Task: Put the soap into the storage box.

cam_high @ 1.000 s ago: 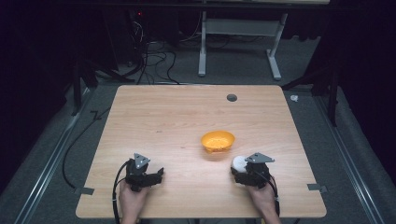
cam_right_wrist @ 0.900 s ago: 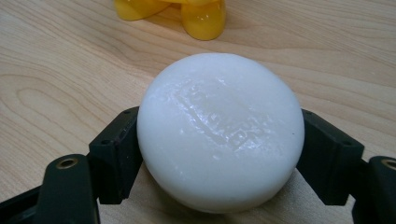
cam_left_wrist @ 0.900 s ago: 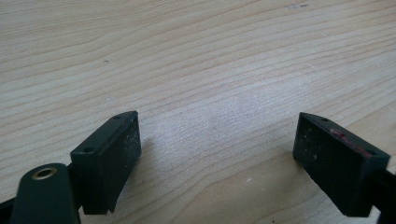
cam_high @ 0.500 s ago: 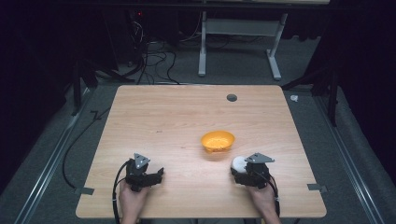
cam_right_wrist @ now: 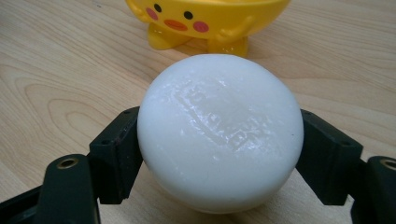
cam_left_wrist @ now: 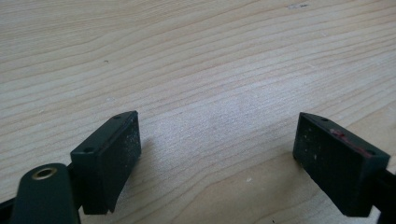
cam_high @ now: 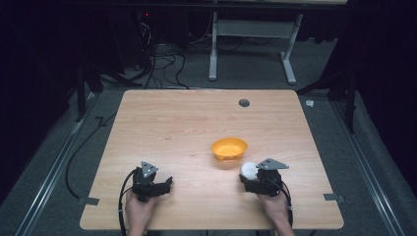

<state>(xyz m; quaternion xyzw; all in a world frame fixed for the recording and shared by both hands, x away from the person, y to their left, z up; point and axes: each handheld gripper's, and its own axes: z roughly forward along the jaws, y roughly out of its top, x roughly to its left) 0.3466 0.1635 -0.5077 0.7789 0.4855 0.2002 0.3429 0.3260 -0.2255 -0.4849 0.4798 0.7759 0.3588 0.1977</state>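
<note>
- The white soap (cam_right_wrist: 219,133) clamped between my right gripper's (cam_right_wrist: 219,154) pads has raised lettering pressed into its top, but it is too worn and glossy for me to read.
- The yellow bowl (cam_right_wrist: 205,18) beyond it carries a painted face, no words.
- Nothing else legible.

Barely anything moved: the right gripper (cam_high: 249,173), clamped on the white soap bar (cam_high: 248,170), edged very slightly toward the near-right of the yellow bowl (cam_high: 229,148).
</note>
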